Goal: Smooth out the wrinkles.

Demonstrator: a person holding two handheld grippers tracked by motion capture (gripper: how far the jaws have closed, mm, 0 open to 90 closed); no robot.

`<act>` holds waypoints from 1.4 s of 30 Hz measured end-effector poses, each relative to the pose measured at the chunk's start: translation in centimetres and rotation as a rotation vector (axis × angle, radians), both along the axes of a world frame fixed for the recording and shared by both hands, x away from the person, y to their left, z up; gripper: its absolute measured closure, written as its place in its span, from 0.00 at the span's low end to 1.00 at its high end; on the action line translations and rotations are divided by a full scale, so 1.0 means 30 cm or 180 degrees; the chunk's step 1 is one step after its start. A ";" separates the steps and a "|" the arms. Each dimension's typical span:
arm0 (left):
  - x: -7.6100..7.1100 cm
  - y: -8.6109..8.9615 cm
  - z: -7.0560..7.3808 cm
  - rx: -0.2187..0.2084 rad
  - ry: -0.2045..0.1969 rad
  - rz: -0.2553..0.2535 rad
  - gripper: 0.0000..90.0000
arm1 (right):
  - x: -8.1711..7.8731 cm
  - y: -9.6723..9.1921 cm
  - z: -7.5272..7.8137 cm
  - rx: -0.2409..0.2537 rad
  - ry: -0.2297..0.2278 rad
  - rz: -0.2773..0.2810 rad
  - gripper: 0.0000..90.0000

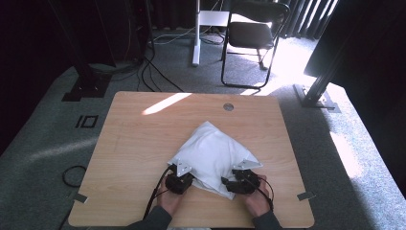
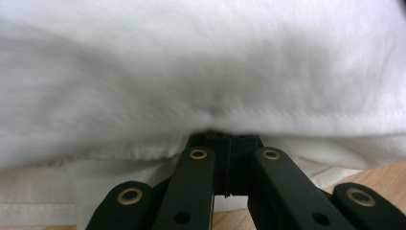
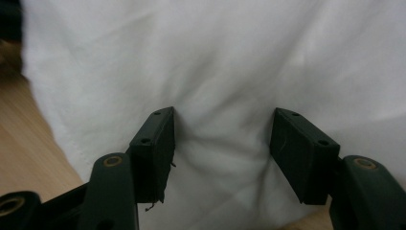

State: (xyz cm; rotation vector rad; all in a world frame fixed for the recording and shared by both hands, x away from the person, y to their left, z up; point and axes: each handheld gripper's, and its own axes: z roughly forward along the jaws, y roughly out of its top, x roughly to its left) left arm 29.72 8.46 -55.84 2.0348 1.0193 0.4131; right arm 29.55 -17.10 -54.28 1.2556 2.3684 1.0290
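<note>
A white cloth (image 1: 213,153) lies bunched on the wooden table (image 1: 139,139), toward its near edge. My left gripper (image 1: 188,173) sits at the cloth's near left edge. In the left gripper view its jaws stand together, my left gripper (image 2: 225,138) shut on a fold of the cloth (image 2: 201,72) that drapes over the tips. My right gripper (image 1: 229,183) rests at the cloth's near right corner. In the right gripper view my right gripper (image 3: 222,127) is open, the pads apart and pressed down onto wrinkled cloth (image 3: 230,57), with fabric lying between them.
Bare wood (image 3: 28,143) shows beside the cloth. A round grommet (image 1: 228,107) sits near the table's far edge. Beyond the table stand a black folding chair (image 1: 253,33), a white post (image 1: 196,38), dark stands and floor cables (image 1: 153,76).
</note>
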 end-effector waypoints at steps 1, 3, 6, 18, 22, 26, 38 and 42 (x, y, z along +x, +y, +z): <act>0.000 0.002 0.000 -0.0027 0.0012 -0.0001 1.00 | 0.011 -0.004 -0.011 0.0015 0.0039 -0.0012 0.45; -0.004 0.011 0.001 -0.0119 0.0062 -0.0026 0.97 | 0.028 -0.007 -0.020 0.0012 0.0040 -0.0010 0.45; -0.030 0.015 0.011 -0.0187 0.0076 -0.0130 0.86 | 0.054 -0.002 -0.021 -0.0160 -0.0073 -0.0005 0.45; -0.082 0.092 0.210 -0.0297 -0.0396 -0.0335 0.73 | 0.203 -0.059 -0.012 -0.0261 -0.0072 -0.0147 0.42; 0.089 0.168 0.289 -0.0335 -0.0731 0.0021 0.69 | 0.194 -0.074 0.029 -0.0203 -0.0202 -0.0154 0.45; 0.233 0.192 0.303 -0.0381 -0.0670 0.0197 0.68 | 0.187 -0.104 0.092 -0.0006 -0.0428 -0.0251 0.47; 0.591 0.107 0.221 -0.0432 -0.0267 0.0370 0.60 | 0.367 -0.128 0.101 0.0138 -0.0416 -0.0621 0.46; 0.619 0.083 0.181 -0.0370 -0.0027 0.0396 0.59 | 0.408 -0.140 0.061 0.0157 -0.0282 -0.0689 0.47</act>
